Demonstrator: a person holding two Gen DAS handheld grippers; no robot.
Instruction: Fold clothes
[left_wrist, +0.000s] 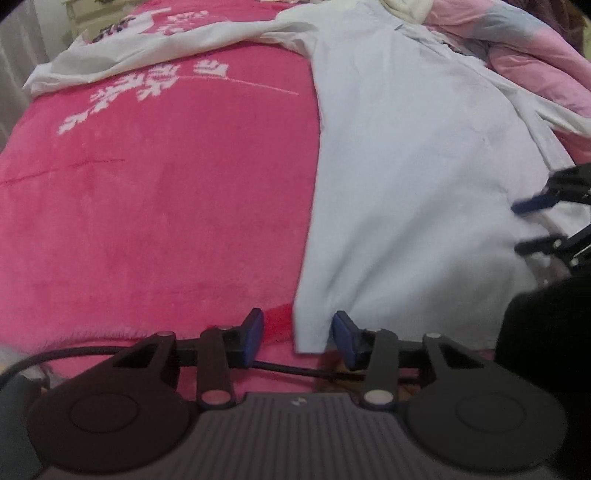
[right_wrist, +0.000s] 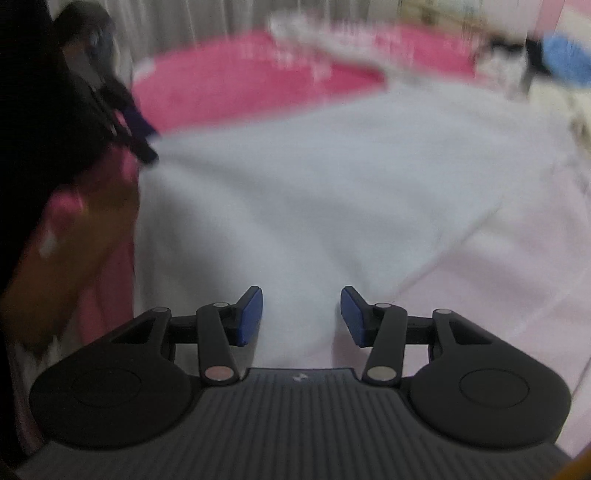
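A white shirt (left_wrist: 406, 166) lies spread flat on a pink blanket (left_wrist: 147, 203), one sleeve (left_wrist: 147, 51) stretched out to the far left. My left gripper (left_wrist: 300, 338) is open at the shirt's near hem, and the hem corner (left_wrist: 310, 328) lies between its blue pads untouched. In the blurred right wrist view, my right gripper (right_wrist: 301, 317) hangs open over the shirt (right_wrist: 314, 184), with cloth below the gap and nothing pinched. The right gripper (left_wrist: 532, 225) also shows at the shirt's right edge, and the left gripper (right_wrist: 144, 144) at the shirt's left corner.
A bunched pink and pale blue quilt (left_wrist: 535, 55) lies beyond the shirt at the far right. A dark sleeve (left_wrist: 546, 332) fills the lower right. A pale pink sheet (right_wrist: 498, 277) lies right of the shirt, and a blue object (right_wrist: 565, 62) sits at the back right.
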